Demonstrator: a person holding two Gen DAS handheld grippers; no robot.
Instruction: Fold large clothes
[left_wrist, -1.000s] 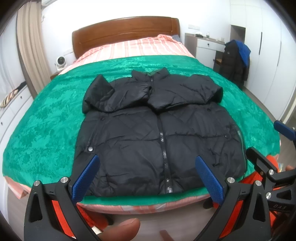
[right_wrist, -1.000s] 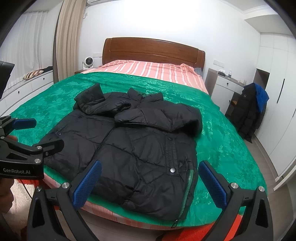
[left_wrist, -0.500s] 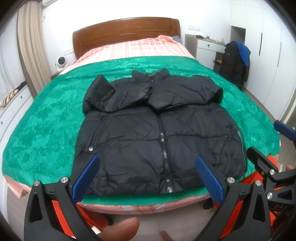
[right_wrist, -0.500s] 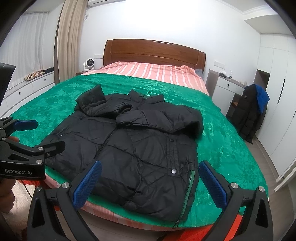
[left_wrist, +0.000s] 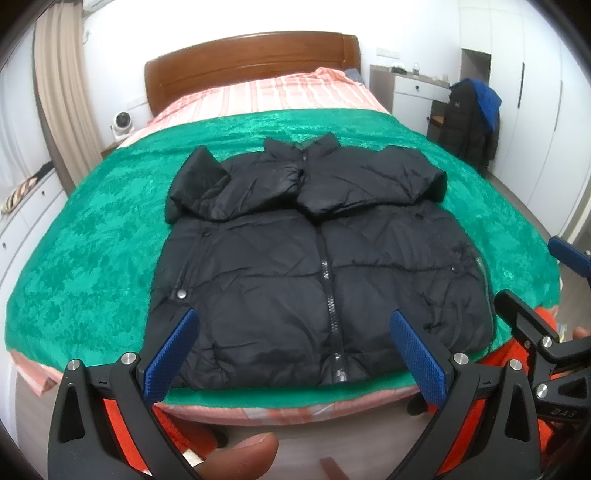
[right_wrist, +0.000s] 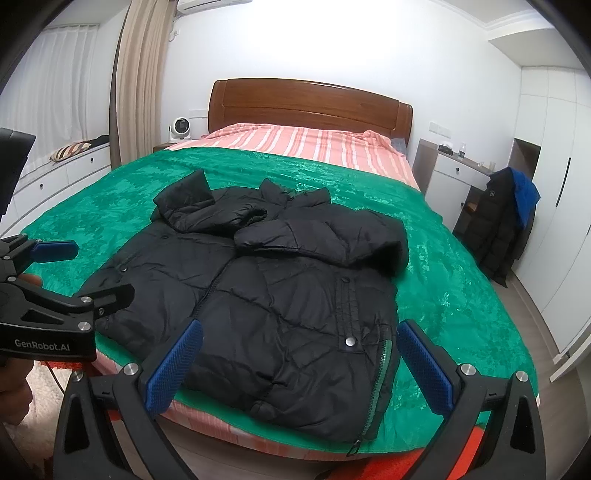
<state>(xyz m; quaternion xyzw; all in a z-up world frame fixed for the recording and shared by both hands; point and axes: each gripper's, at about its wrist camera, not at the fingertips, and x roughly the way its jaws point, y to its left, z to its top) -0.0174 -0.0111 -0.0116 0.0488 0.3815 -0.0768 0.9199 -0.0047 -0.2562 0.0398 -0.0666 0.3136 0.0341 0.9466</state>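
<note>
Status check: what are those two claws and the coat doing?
Left gripper open, right gripper open, both empty. Jacket flat on bed, sleeves folded in. Nothing in the way.

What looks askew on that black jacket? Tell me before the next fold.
The black puffer jacket lies zipped and flat on the green bedspread, both sleeves folded across the chest. The left-side sleeve's cuff sticks up instead of lying flat, and the hem reaches the bed's near edge. Nothing is spilled or damaged.

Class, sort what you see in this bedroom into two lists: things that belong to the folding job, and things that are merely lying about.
Belongs to the job:
black puffer jacket, sleeves folded across its chest
green blanket under it
left gripper, open
right gripper, open

Just lying about:
dark coat with blue hood
small white fan
striped cushion
</note>
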